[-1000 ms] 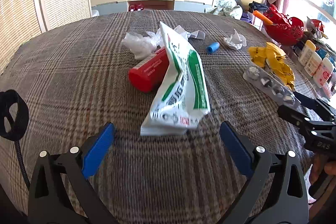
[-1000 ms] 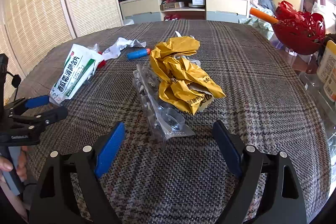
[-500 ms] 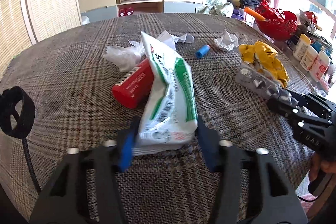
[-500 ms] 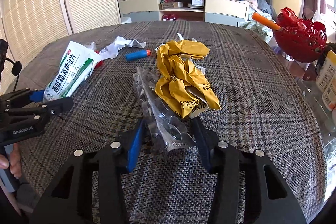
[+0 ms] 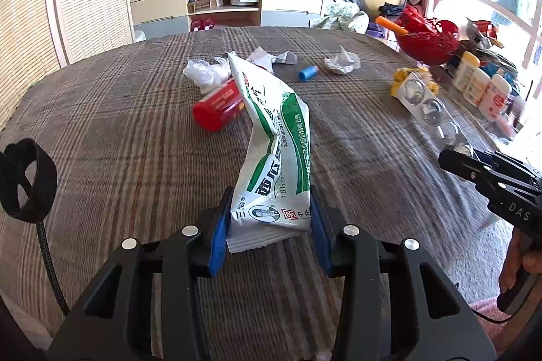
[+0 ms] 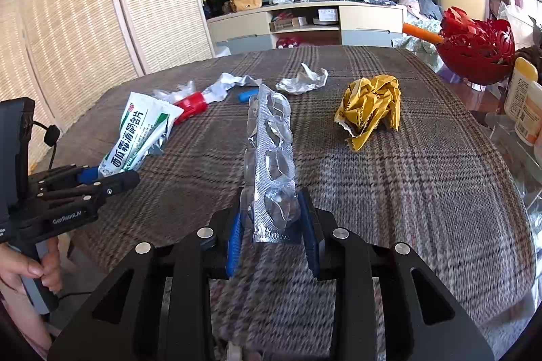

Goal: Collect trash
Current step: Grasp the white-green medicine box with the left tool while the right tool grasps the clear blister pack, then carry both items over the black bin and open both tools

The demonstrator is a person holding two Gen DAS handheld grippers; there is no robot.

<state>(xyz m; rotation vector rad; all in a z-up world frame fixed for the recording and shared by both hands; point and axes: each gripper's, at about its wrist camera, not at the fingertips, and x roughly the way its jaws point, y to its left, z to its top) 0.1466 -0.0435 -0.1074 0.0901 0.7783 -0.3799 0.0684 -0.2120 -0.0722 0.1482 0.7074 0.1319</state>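
A white and green pouch (image 5: 274, 137) stands up off the plaid tablecloth (image 5: 118, 130), its near end pinched between the blue pads of my left gripper (image 5: 271, 218), whose jaws are closing on it. In the right wrist view a silver blister pack (image 6: 272, 137) juts forward from my right gripper (image 6: 271, 222); these jaws are closing too, and the pads press on its near end. A crumpled yellow wrapper (image 6: 372, 107) lies to the right of the pack. A red tube (image 5: 218, 107), a blue cap (image 5: 307, 73) and crumpled white paper (image 5: 342, 63) lie farther back.
A clear plastic bag (image 5: 206, 73) lies by the red tube. A red openwork basket (image 6: 477, 52) and several bottles (image 5: 481, 86) stand past the table's right edge. A TV cabinet (image 6: 305, 22) is behind the table. A person's hand (image 6: 30, 269) holds the left gripper's handle.
Both grippers went from wide open to closed, the left on the pouch and the right on the blister pack. Both items now rise off the cloth; the blister pack has come away from the yellow wrapper.
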